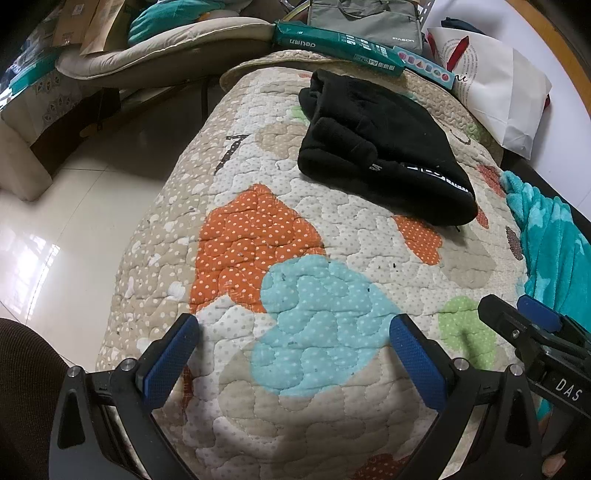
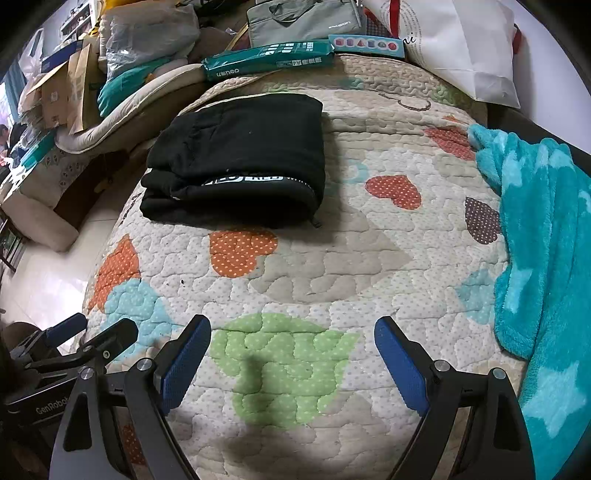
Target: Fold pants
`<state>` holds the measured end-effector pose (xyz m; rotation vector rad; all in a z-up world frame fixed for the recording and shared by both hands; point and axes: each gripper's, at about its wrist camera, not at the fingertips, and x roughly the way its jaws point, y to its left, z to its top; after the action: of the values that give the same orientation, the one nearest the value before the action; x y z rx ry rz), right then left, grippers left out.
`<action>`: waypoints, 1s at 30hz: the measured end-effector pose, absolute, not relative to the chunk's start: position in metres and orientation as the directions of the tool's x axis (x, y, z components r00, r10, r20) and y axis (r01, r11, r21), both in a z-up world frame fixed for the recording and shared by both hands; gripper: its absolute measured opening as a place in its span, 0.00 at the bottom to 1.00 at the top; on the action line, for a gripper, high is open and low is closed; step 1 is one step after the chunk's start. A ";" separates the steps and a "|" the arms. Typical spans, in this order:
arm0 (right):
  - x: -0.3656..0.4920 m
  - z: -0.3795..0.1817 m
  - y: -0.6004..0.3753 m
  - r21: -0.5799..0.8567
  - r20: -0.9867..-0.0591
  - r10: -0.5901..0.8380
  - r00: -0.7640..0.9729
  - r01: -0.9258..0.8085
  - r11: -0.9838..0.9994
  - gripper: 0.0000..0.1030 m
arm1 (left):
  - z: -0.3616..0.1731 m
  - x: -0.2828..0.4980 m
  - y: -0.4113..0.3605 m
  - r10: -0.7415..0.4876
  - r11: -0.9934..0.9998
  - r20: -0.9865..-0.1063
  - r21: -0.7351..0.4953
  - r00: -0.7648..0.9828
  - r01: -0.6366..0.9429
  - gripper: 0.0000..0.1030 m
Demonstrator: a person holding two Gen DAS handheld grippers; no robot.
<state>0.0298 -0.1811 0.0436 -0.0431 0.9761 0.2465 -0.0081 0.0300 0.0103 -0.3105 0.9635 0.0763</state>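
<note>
The black pants (image 1: 380,147) lie folded into a compact stack on the patterned quilt (image 1: 295,295), white lettering showing along one edge. They also show in the right wrist view (image 2: 240,158), at the far left of the quilt (image 2: 332,258). My left gripper (image 1: 295,350) is open and empty, hovering over the quilt's near end, well short of the pants. My right gripper (image 2: 291,354) is open and empty, beside the left one, also apart from the pants. The right gripper shows at the right edge of the left wrist view (image 1: 524,317); the left gripper shows at lower left of the right wrist view (image 2: 96,328).
A teal fleece blanket (image 2: 543,258) lies along the quilt's right side. A green paper pack (image 2: 266,59), a grey bag (image 2: 303,18) and a white paper bag (image 2: 461,48) sit at the far end. The tiled floor (image 1: 55,240) drops off on the left.
</note>
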 end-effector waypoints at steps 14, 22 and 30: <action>0.030 0.041 -0.180 0.072 -0.829 0.188 0.527 -0.233 0.970 0.91 | 0.010 -0.008 0.030 -0.073 0.953 -0.817 -0.227 0.571 -0.202 1.00; 0.029 0.039 -0.180 0.070 -0.833 0.186 0.521 -0.233 0.970 0.91 | 0.010 -0.008 0.030 -0.075 0.952 -0.817 -0.228 0.571 -0.202 1.00; 0.030 0.037 -0.179 0.051 -0.836 0.174 0.520 -0.242 0.969 0.91 | 0.010 -0.007 0.032 -0.074 0.952 -0.818 -0.228 0.571 -0.203 1.00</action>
<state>0.0297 -0.1786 0.0372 -0.0746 0.9930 0.2496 -0.0072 0.0318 0.0096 -0.3129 0.9644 0.0768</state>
